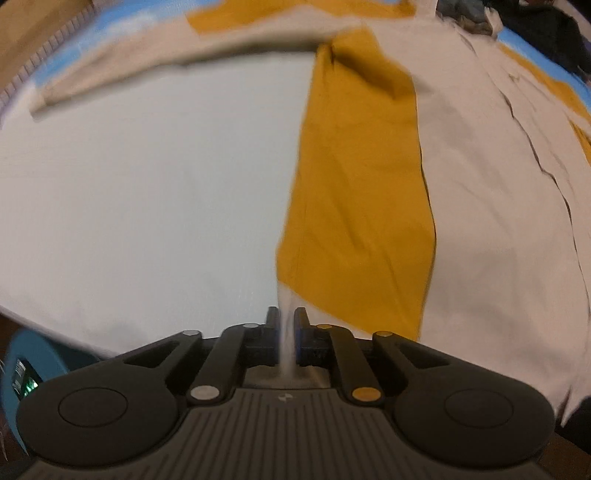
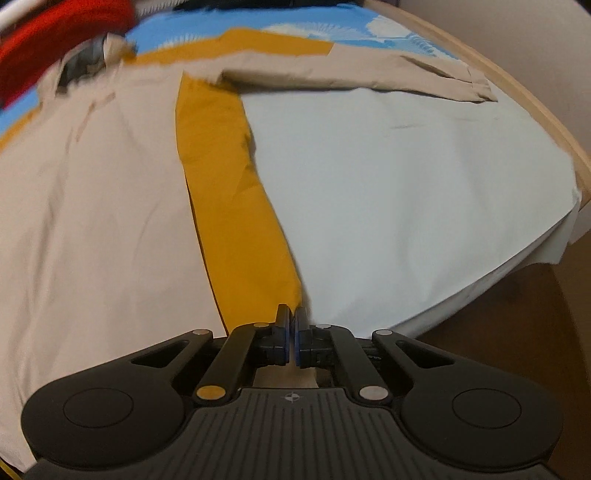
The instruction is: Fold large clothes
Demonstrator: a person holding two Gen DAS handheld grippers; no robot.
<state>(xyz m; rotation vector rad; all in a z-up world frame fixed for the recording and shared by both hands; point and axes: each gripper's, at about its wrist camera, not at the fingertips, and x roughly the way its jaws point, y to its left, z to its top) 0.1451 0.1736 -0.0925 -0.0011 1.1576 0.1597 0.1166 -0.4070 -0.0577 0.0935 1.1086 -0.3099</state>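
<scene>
— Blue patterned bedding (image 2: 332, 22) shows at the far edge; the beige-and-mustard shirt (image 1: 480, 184) lies spread over a pale sheet (image 2: 406, 184).
— Grippers?
— Left gripper (image 1: 287, 317) nearly closed, pinching the hem. Right gripper (image 2: 291, 315) closed too, apparently on fabric.
— Step?
— Probably a lengthwise fold. Next: lift both together, carry the edge across evenly.

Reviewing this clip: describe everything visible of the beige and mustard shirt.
The shirt is thin woven cloth, beige with a mustard side panel. It lies spread flat on a pale sheet, one beige sleeve stretched sideways. Its hem is pinched by the left gripper and the right gripper.
</scene>
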